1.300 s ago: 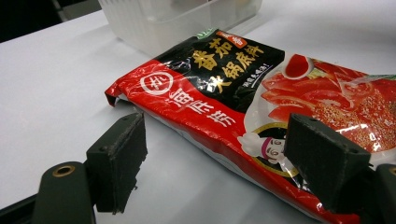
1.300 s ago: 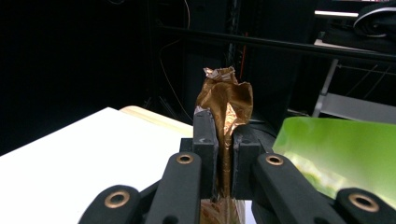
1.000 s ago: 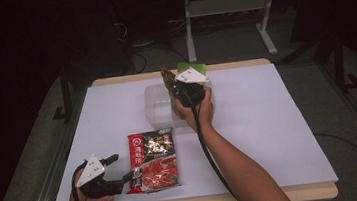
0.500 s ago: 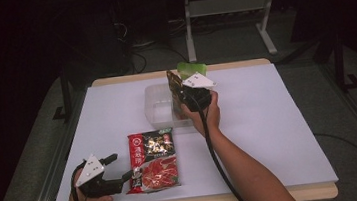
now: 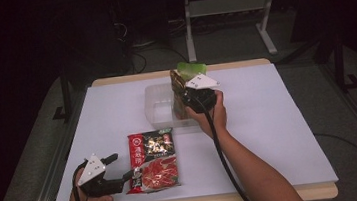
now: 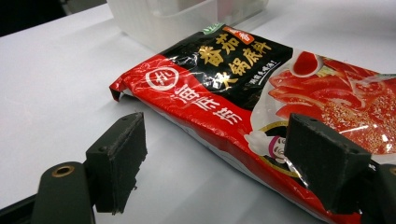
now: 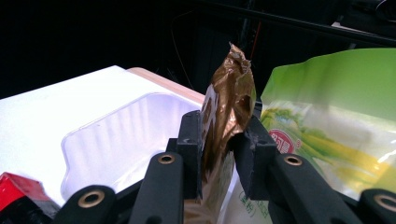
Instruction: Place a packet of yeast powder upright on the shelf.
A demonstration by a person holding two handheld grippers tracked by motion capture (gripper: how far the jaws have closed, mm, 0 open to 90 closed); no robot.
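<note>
A brown foil packet (image 7: 231, 88) stands upright between the jaws of my right gripper (image 7: 217, 140), over the clear plastic container (image 7: 116, 140). The jaws have just been opening, but both pads still touch the packet. In the high view this right gripper (image 5: 179, 88) sits at the container's (image 5: 157, 105) right side, with a green snack bag (image 5: 192, 69) just behind it. My left gripper (image 6: 219, 158) is open at the table's near left. Its jaws straddle the lower edge of a red and black hotpot sauce packet (image 6: 243, 88) lying flat, without pinching it.
A white sheet covers the table (image 5: 279, 120), whose wooden edge shows at front and back. The green bag (image 7: 327, 116) stands close on the right of the brown packet. Dark floor, cables and a metal stand lie beyond the far edge.
My right hand has drifted slightly to the right and nearer with the brown packet. The left hand and the red packet have stayed put.
</note>
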